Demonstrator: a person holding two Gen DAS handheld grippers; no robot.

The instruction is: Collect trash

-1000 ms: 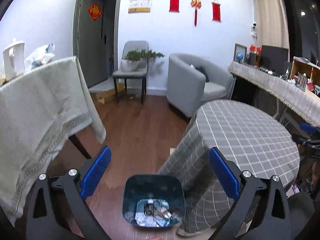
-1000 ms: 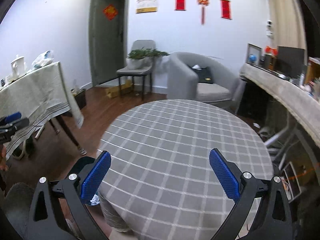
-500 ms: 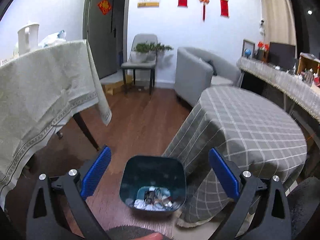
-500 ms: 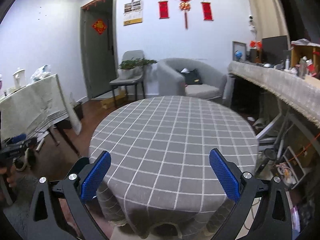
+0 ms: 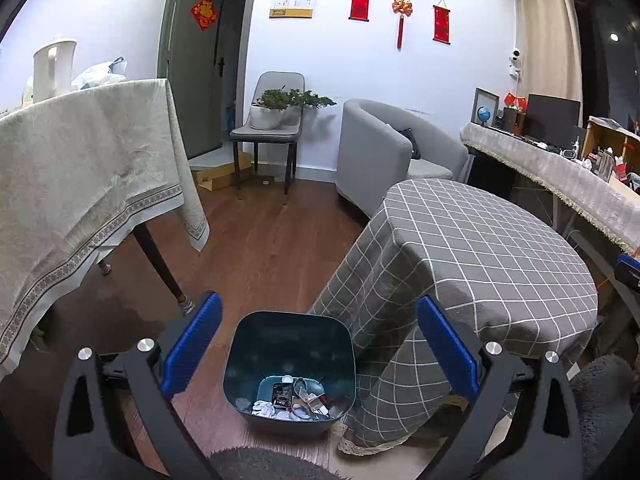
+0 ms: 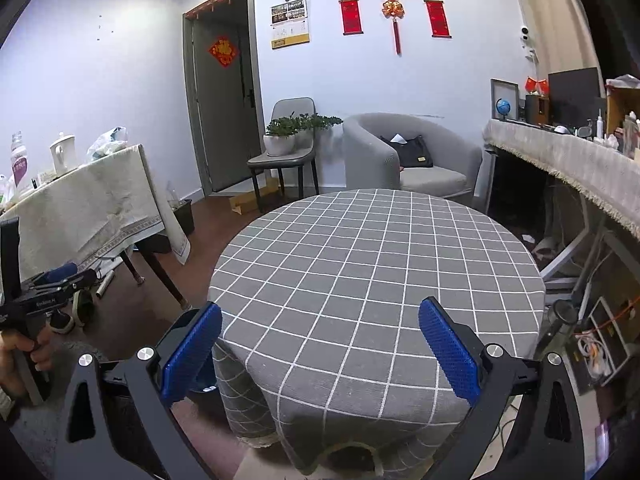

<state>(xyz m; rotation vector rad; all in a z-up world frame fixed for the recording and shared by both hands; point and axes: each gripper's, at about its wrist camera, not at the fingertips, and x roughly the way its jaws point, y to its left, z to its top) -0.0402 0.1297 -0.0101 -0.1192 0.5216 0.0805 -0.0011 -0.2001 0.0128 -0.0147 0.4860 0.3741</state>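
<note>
Beige cloth table (image 5: 80,168) at far left, then wood floor (image 5: 264,248). Left gripper (image 5: 318,344) hangs over the dark teal bin (image 5: 290,336), fingers wide apart, gripping nothing. Trash (image 5: 290,400) (wrappers, white scraps) lies in the bin's bottom, bin touching the grey checked tablecloth (image 6: 380,272). Right gripper (image 6: 320,346) hovers above that round table, fingers spread, empty. Long sideboard (image 6: 568,164) at far right.

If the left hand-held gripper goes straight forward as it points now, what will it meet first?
Probably the bin: the left hand-held gripper is open and empty, aimed into its opening, with nothing visible between. Depth is unclear.
</note>
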